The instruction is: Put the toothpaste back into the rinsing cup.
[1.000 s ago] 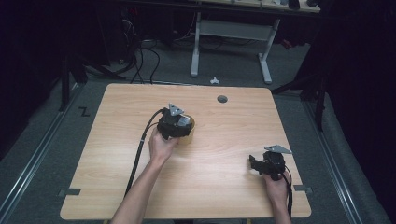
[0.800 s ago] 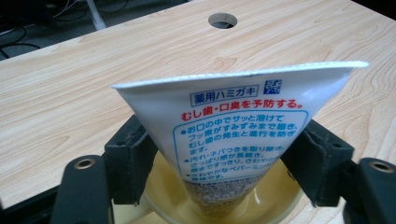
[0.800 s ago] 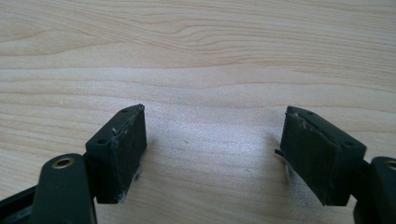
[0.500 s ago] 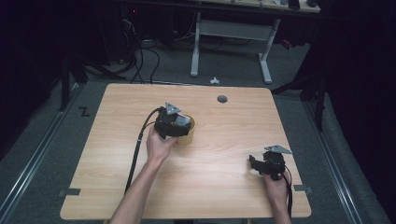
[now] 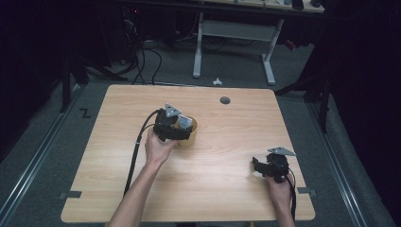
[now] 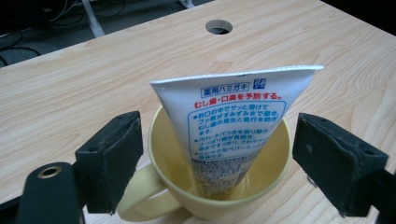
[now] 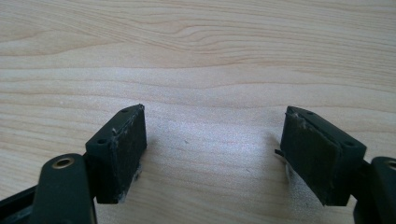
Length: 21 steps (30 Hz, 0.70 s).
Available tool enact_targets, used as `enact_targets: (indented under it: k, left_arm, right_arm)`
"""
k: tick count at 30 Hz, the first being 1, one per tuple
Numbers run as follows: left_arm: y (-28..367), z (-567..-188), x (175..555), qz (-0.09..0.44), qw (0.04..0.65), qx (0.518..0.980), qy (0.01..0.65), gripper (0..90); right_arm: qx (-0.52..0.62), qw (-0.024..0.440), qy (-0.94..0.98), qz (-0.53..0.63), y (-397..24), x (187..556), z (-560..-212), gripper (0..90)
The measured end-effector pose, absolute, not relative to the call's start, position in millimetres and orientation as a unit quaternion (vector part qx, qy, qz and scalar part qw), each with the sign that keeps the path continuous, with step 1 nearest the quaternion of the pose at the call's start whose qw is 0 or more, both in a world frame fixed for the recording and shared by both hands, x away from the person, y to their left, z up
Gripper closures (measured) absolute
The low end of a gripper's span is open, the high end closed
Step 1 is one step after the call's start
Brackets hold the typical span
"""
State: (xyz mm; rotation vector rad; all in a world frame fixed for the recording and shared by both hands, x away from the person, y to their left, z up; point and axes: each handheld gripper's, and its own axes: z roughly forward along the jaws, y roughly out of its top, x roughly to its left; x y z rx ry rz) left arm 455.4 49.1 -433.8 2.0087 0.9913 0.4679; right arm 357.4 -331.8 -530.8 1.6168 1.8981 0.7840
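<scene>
A: Setting? Looks like a lab or recording studio.

B: Agreed. Bare wooden table (image 5: 227, 156) with a cable hole (image 5: 225, 100), standing on grey carpet (image 5: 47, 156), dark surroundings on both sides.

A: Metal floor rails (image 5: 28, 161) flank the table; loose cables (image 5: 142, 61) lie behind it.

B: Also a white-legged desk (image 5: 236, 33) at the back and tape marks (image 5: 85, 113) on the floor.

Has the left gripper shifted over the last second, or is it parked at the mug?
No. The left gripper sits at the same distance from the table's round hole as before, jaws open around the yellow mug.
</scene>
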Motion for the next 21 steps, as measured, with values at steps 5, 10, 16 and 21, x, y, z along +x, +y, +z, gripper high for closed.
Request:
enact_targets:
  k: [5, 10, 16, 21]
  left_arm:
    - [54.3, -432.0, 453.2, 0.186, 0.414, 0.797, 0.398, 15.4]
    - [61.5, -430.6, 448.7, 0.187, 0.419, 0.793, 0.402, 15.4]
    - [71.7, -430.9, 444.4, 0.187, 0.422, 0.788, 0.407, 15.4]
    - [80.9, -428.3, 440.7, 0.187, 0.421, 0.788, 0.409, 15.3]
  right_arm:
    - [0.597, 0.261, 0.701, 0.290, -331.8, 357.4, -530.8, 22.9]
    - [0.597, 0.261, 0.701, 0.290, -331.9, 357.4, -530.8, 22.9]
    - [0.596, 0.261, 0.702, 0.290, -331.9, 357.4, -530.8, 22.8]
    - [0.596, 0.261, 0.702, 0.290, -331.8, 357.4, -530.8, 22.8]
